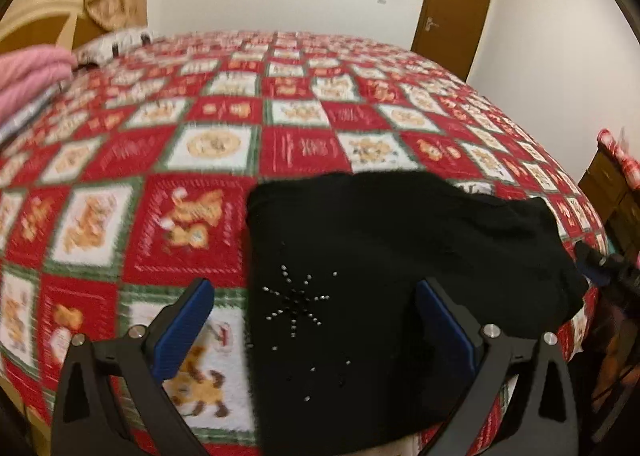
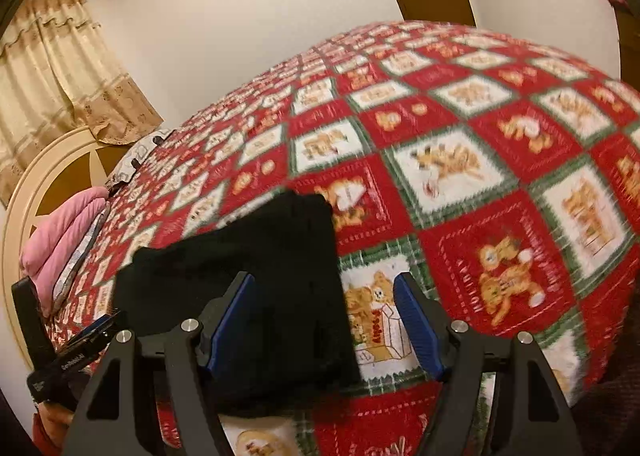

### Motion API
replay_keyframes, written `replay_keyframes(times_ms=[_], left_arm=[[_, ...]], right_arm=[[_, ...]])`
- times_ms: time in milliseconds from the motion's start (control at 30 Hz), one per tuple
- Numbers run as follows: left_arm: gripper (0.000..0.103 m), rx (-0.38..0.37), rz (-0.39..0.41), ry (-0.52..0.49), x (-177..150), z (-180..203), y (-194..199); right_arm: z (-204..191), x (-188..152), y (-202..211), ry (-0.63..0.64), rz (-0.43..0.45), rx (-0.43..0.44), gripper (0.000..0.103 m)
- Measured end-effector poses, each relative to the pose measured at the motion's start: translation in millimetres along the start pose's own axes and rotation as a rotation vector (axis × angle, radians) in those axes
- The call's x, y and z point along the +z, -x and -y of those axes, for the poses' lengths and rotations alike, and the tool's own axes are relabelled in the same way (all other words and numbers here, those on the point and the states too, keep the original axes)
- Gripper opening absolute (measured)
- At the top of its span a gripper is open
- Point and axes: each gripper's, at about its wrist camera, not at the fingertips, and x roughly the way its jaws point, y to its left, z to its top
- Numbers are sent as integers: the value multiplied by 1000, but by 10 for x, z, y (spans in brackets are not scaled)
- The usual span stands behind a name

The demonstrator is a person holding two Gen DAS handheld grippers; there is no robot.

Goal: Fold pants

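left black two-finger gripper with blue pads (image 1: 314, 320): jaws spread wide, pinching nothing, poised over folded black pants with a silver stud starburst (image 1: 380, 256) | right black two-finger gripper with blue pads (image 2: 324, 320): jaws apart, empty, straddling the pants' edge | pants: flat on red-white-green checked bear-print fleece bedspread (image 1: 224, 143) near its front edge

Both wrist views look down close over the bed (image 1: 304, 123), sharing the pants (image 1: 380, 256) (from opposite sides).
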Motion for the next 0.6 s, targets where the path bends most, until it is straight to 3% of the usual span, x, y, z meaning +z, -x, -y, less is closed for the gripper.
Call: replay_keyframes(times_ms=[67,167,300,467,600], left_arm=[[103,-5,-13,13,-36,-2,-46],[103,-24,-17,59,-76,-53,-72],[103,15,-20,44,-86,17,-78],[103,21,-23,64,-100,-11,-76],[103,37,-22,58,-119,12,-87]], right_arm=[[25,-63,-137,-16,-39,13,73],[52,-189,-157,-53,-12,44,77],[-110,-266,-186,-19,-67,102,79],[-290,-375,-220,29,-77,49,82],[-175,-368,-252,-20,-102,101,87]])
